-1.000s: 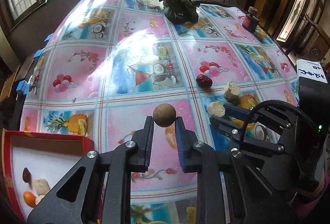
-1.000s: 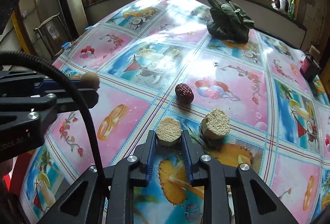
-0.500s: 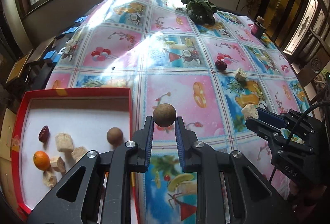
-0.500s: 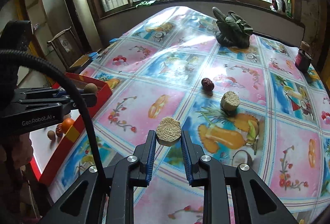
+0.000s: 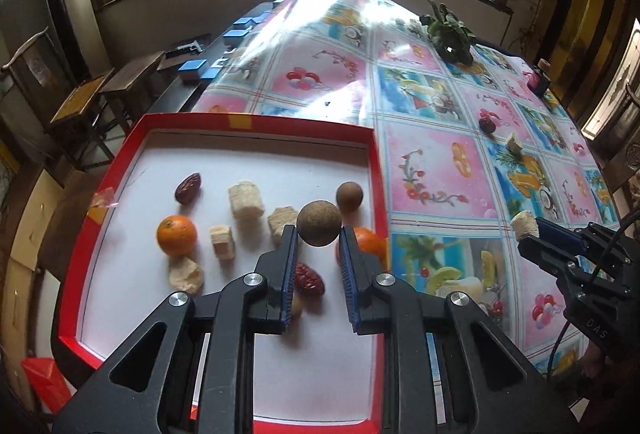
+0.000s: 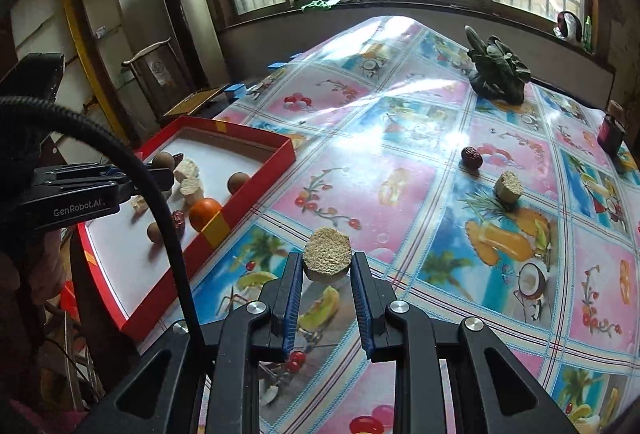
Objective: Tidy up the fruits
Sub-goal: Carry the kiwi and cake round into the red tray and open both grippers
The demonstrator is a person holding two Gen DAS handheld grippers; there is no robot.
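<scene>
Over red tray [image 5: 256, 124], left hand-held gripper [image 5: 319, 240] tilts down, clamping brown ball [image 5: 319, 222]; right hand-held gripper [image 6: 327, 266] clamps beige chunk [image 6: 327, 257]

Tray [image 5: 376, 170] left on table [image 5: 424, 170], date [image 6: 471, 156] behind chunk [image 6: 509, 187]

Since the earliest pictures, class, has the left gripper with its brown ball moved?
Yes. The left gripper, shut on the brown ball, went from over the tablecloth to above the red tray at the table's left.
</scene>
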